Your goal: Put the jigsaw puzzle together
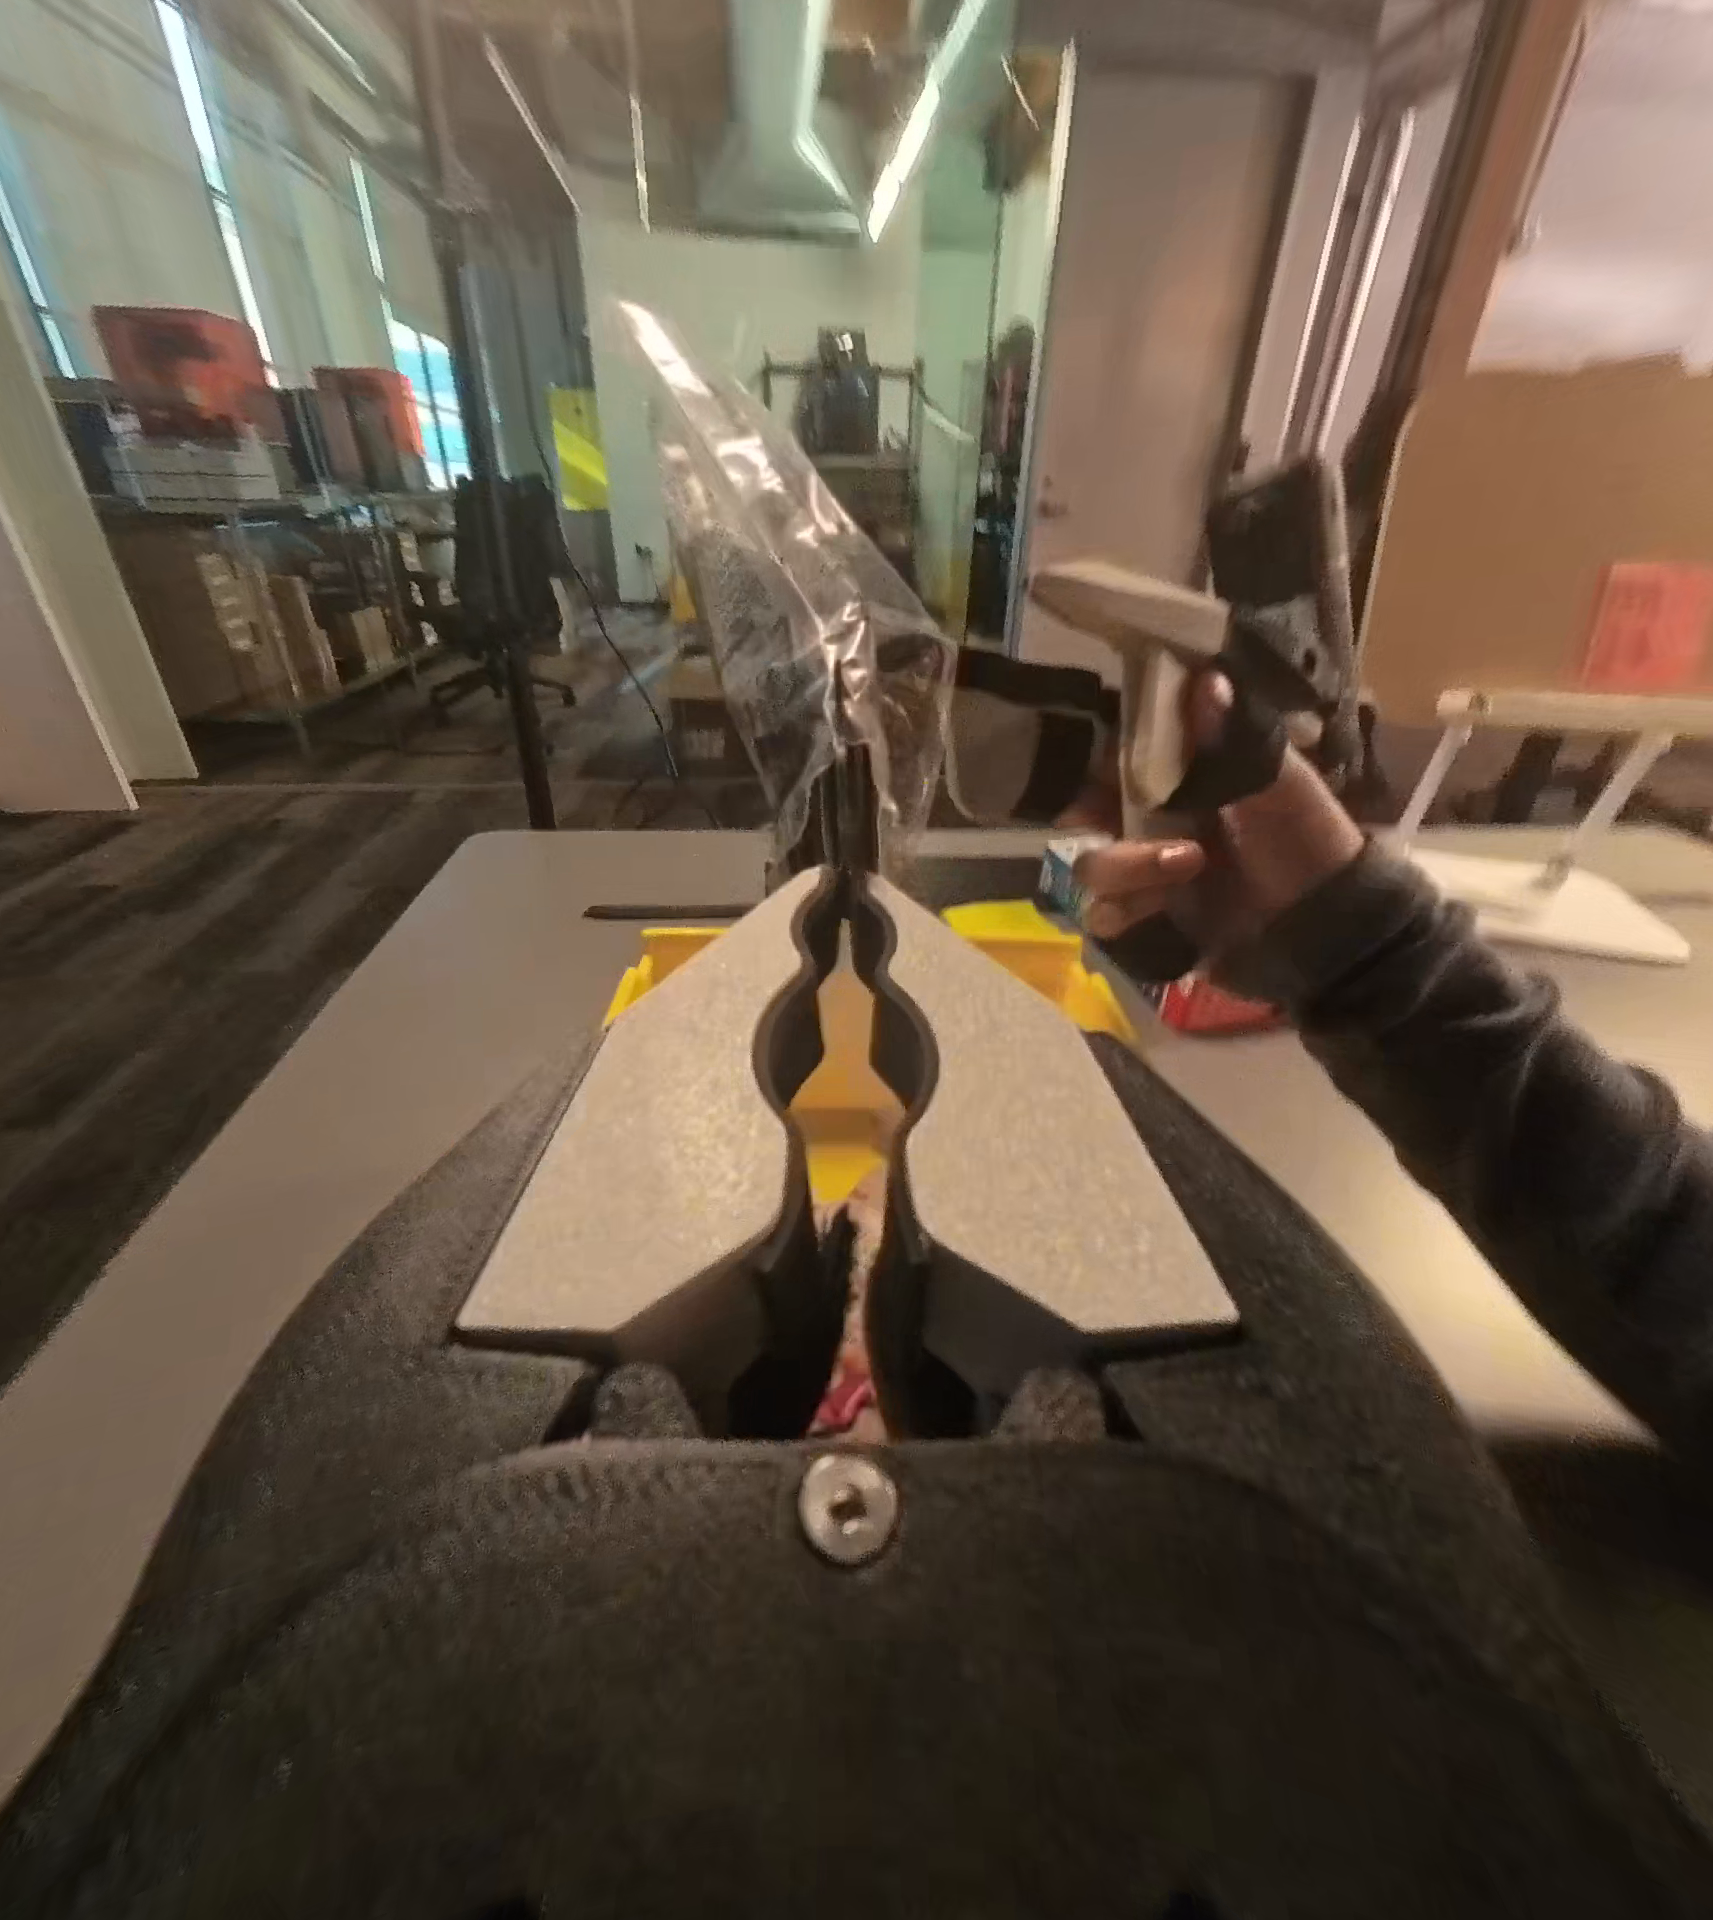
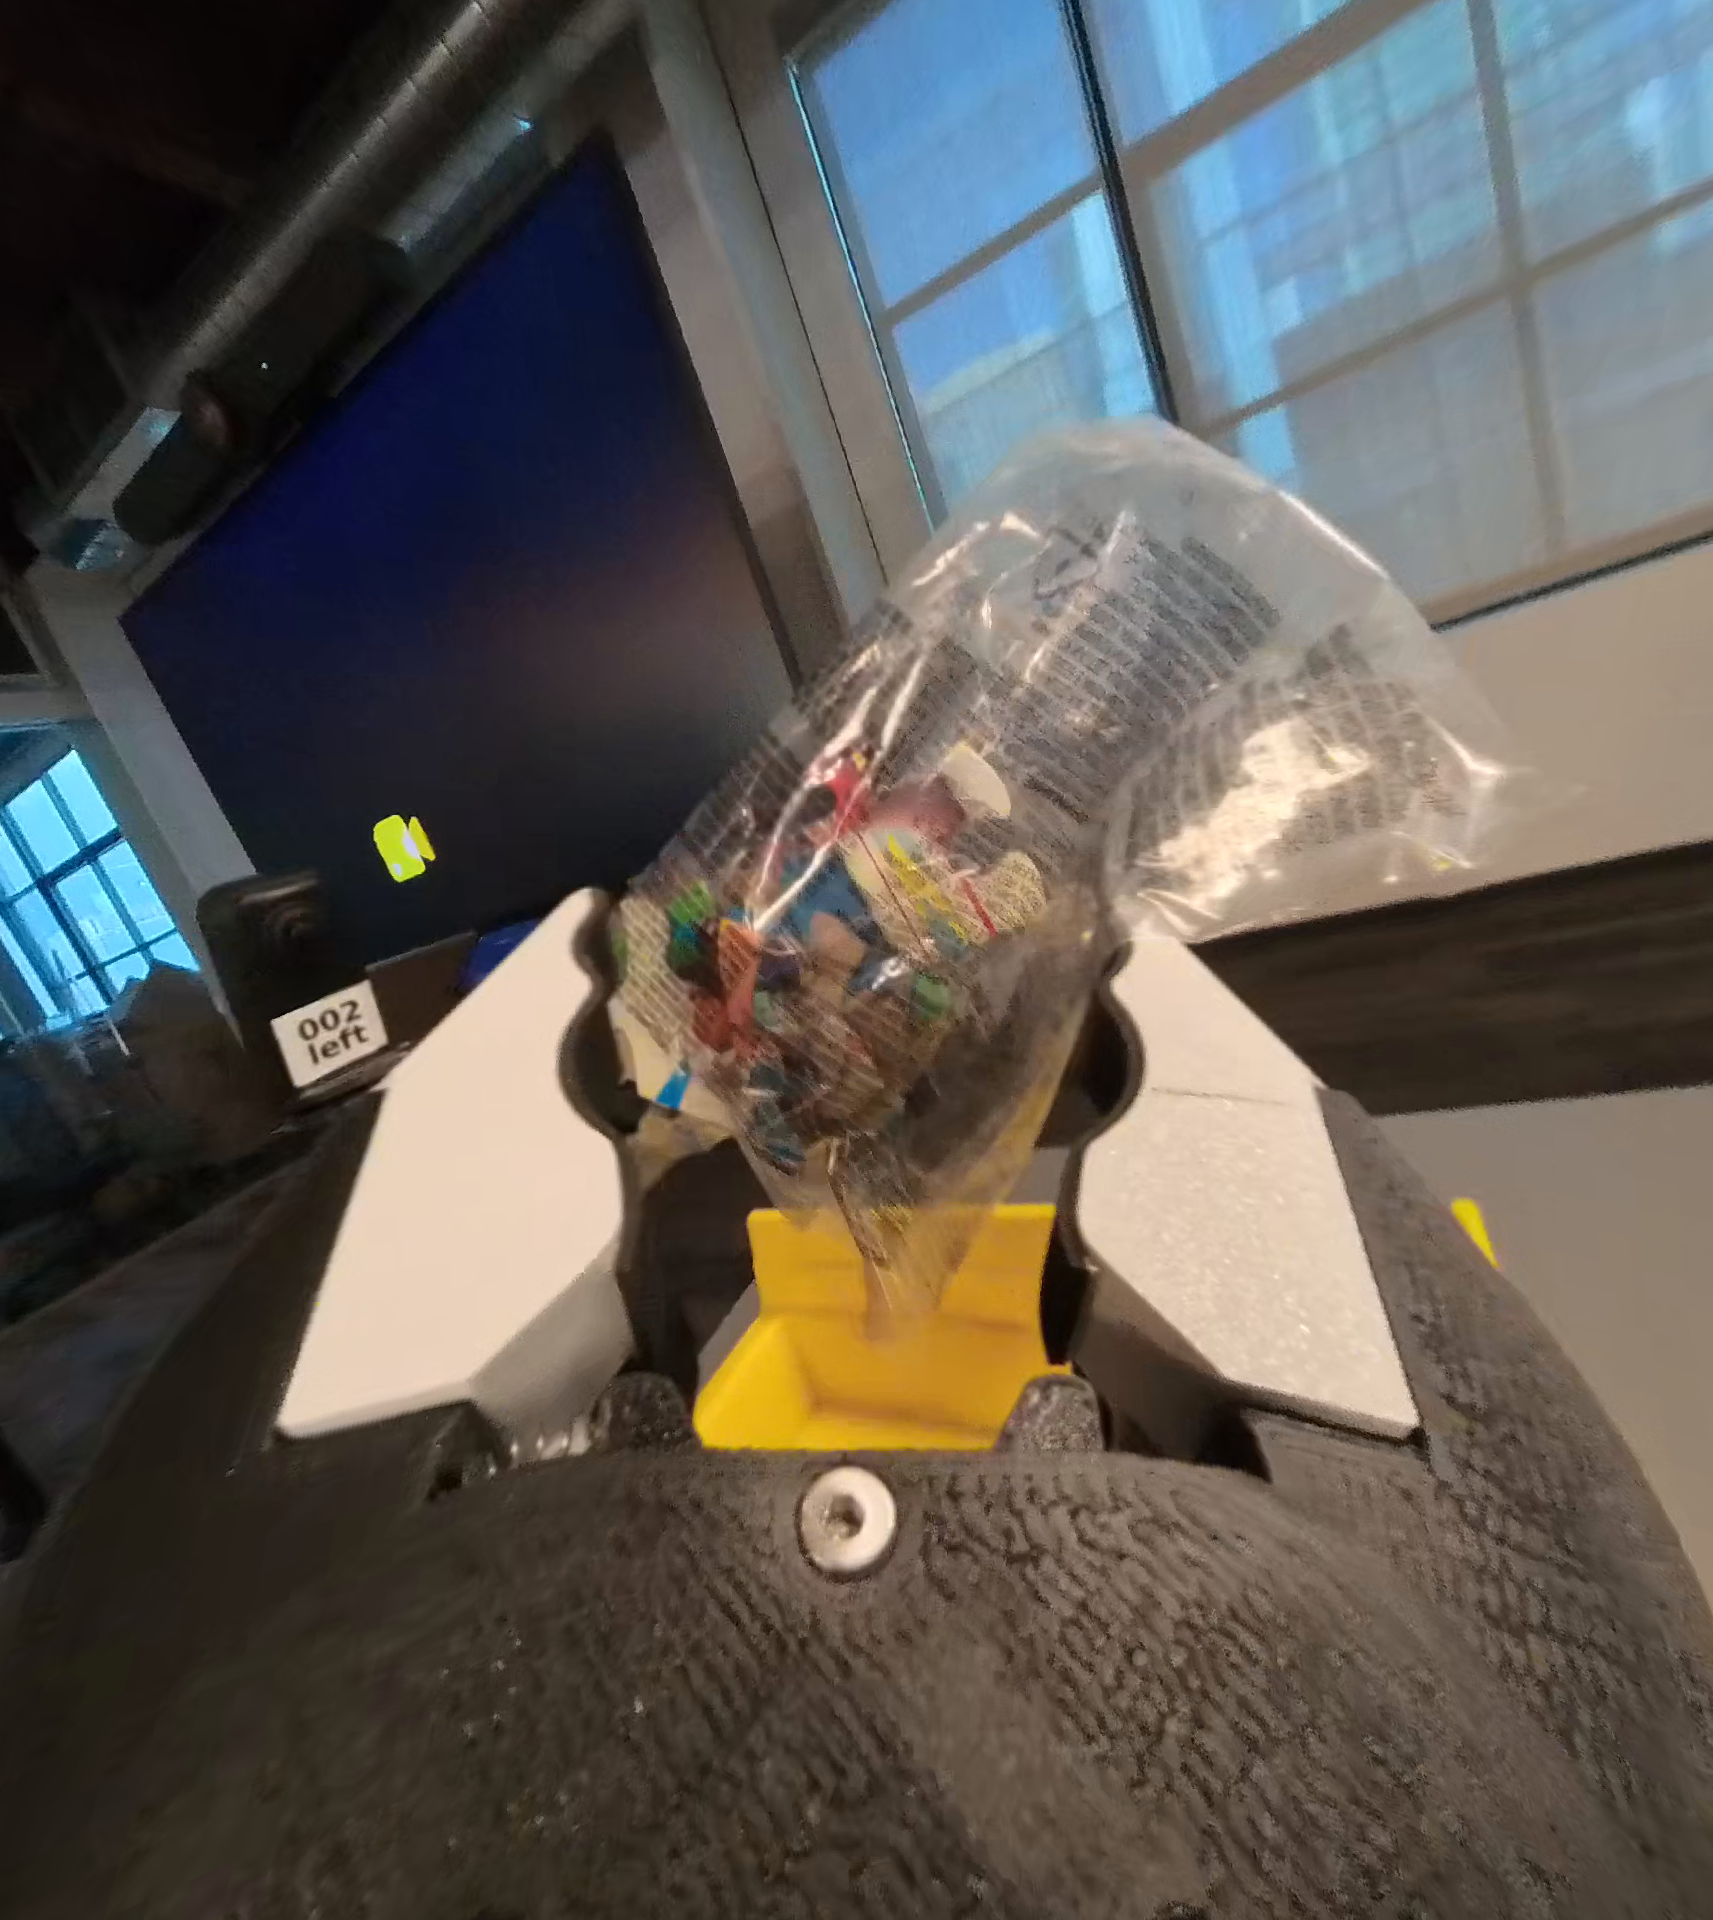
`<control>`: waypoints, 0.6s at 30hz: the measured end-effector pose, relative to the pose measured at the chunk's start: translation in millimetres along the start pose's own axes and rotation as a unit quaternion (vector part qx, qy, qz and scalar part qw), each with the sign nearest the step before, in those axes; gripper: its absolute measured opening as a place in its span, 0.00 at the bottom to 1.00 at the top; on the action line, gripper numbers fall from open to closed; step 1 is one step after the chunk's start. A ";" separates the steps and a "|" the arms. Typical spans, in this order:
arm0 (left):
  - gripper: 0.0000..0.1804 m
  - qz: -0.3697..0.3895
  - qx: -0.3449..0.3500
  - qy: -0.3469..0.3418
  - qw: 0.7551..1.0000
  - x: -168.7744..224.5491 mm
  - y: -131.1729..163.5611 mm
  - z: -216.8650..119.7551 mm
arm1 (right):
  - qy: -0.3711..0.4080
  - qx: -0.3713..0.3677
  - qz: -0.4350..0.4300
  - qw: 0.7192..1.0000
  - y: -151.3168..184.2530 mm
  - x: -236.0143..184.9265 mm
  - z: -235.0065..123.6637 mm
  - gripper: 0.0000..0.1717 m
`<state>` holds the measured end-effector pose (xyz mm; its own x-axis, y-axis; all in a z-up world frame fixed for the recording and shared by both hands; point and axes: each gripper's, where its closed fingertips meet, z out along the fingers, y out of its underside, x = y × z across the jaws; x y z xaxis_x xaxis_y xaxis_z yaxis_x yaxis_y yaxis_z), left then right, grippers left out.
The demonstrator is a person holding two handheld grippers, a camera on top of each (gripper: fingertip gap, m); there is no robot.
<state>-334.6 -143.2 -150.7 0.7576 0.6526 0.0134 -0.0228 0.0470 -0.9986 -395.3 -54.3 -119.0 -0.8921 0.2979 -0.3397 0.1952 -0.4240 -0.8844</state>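
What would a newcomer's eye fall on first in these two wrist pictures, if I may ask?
A crinkled clear plastic bag stands up from the shut left gripper, pinched at its tips. In the right wrist view the bag, with colourful pieces inside, fills the gap of the wide-open right gripper. Below sits a yellow bin.

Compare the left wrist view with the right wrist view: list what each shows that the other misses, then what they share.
Only the left wrist view shows the left claw shut on the clear plastic bag, the grey table, a hand gripping the right claw's handle, and shelving with boxes.

Only the right wrist view shows the bag's colourful contents, the right claw open around the bag, a dark screen and windows.

Both show the bag and a yellow bin below.
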 end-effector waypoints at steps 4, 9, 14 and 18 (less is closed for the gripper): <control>0.00 0.084 -0.055 0.038 0.994 4.2 3.1 0.1 | 0.029 0.026 -0.083 0.996 -12.4 -0.5 -5.0 0.65; 0.00 0.162 -0.080 0.036 0.983 2.1 -0.1 -0.4 | 0.054 0.011 -0.147 0.988 -13.2 1.8 -12.0 0.68; 0.00 0.184 -0.070 0.090 0.976 24.8 5.2 2.8 | 0.011 0.057 -0.060 0.997 -21.0 -0.1 -14.7 0.67; 0.00 0.284 -0.073 0.036 0.955 21.8 8.7 5.9 | 0.009 0.029 -0.043 0.999 -15.6 -1.0 -12.7 0.68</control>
<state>-322.2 -124.0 -158.8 0.6923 0.4877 -0.5318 -0.3562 -0.4100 -0.8396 -392.3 -37.1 -108.9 -0.8967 0.3513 -0.2693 0.0933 -0.4448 -0.8907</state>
